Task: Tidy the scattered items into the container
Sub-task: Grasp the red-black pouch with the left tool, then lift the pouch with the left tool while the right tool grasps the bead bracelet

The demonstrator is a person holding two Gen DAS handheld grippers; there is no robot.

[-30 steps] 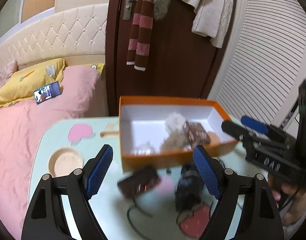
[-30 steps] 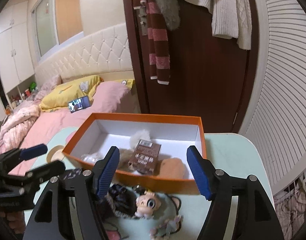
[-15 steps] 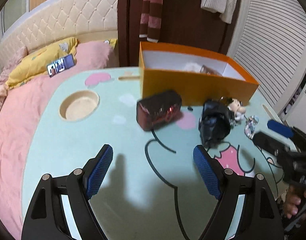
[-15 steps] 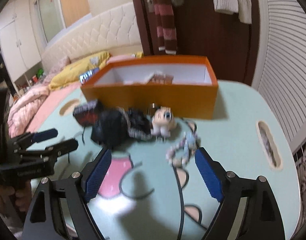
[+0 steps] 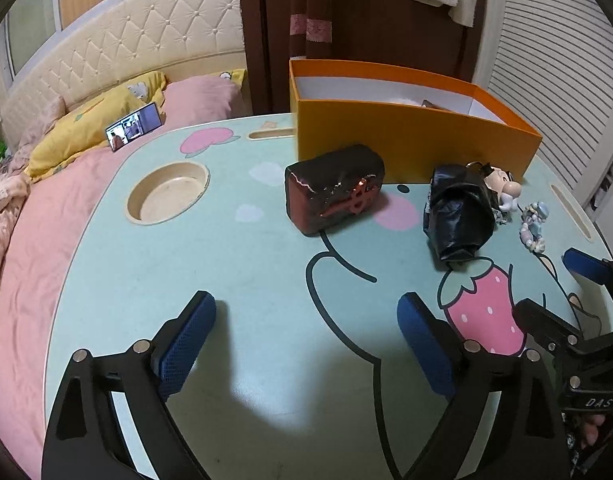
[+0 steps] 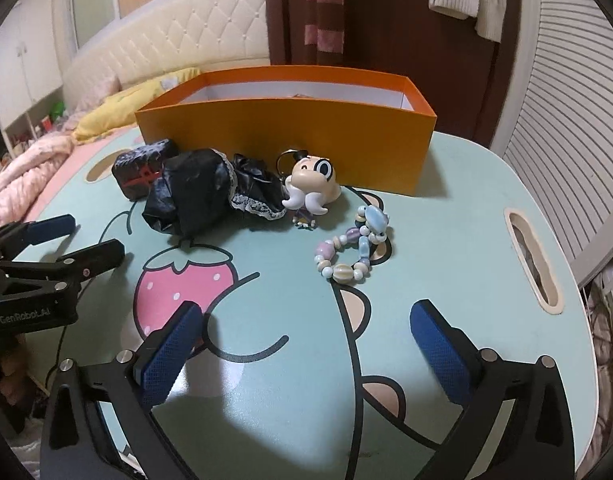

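Both claws hang low over the near edge of the surface and both sets of jaws are opening wide, with nothing between them: the left claw over bare top, the right claw likewise. This looks like the lining-up step before a fresh pick. The orange box stands at the far edge, and four things lie loose just in front of it: a dark red pouch touching or nearly touching its front wall, a crumpled black bag beside that, a small cartoon figure keychain against the bag's lace trim, and a bead bracelet a little nearer, toward the right edge. The bracelet sits most squarely ahead of the right claw, the pouch ahead of the left, so the next move calls for a reach forward and a clean close on one of them, then a lift over the box wall. The box's contents are mostly hidden by that wall; only a pale scrap and a brown corner peek over the rim.
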